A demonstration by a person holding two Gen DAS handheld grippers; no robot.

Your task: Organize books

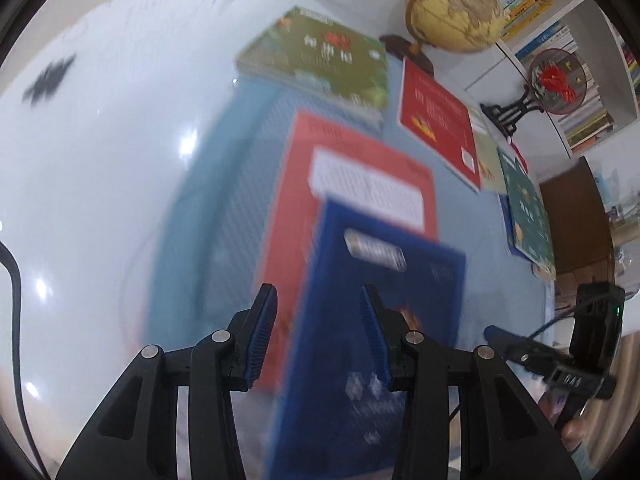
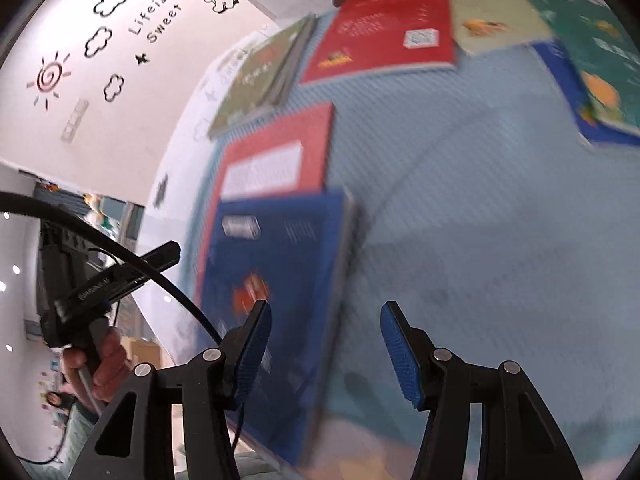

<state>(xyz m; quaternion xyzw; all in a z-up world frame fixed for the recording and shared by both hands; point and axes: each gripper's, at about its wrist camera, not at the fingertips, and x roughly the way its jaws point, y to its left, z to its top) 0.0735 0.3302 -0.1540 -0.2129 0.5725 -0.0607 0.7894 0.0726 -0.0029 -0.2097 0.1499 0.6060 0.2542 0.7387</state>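
A dark blue book (image 1: 376,344) lies on the light blue table mat (image 1: 240,200), overlapping an orange-red book (image 1: 344,184). Further off lie a green book stack (image 1: 320,60), a red book (image 1: 436,120) and a teal book (image 1: 528,216). My left gripper (image 1: 320,316) is open, hovering above the blue book's left edge. In the right wrist view the blue book (image 2: 280,292) and the orange-red book (image 2: 280,152) lie left of centre. My right gripper (image 2: 326,344) is open and empty above the blue book's right edge. Both views are motion-blurred.
A globe (image 1: 452,8) and a decorative fan on a stand (image 1: 556,80) stand at the table's far side before bookshelves (image 1: 580,60). The red book (image 2: 384,28), a pale green book (image 2: 492,12) and the teal book (image 2: 600,60) lie along the far mat.
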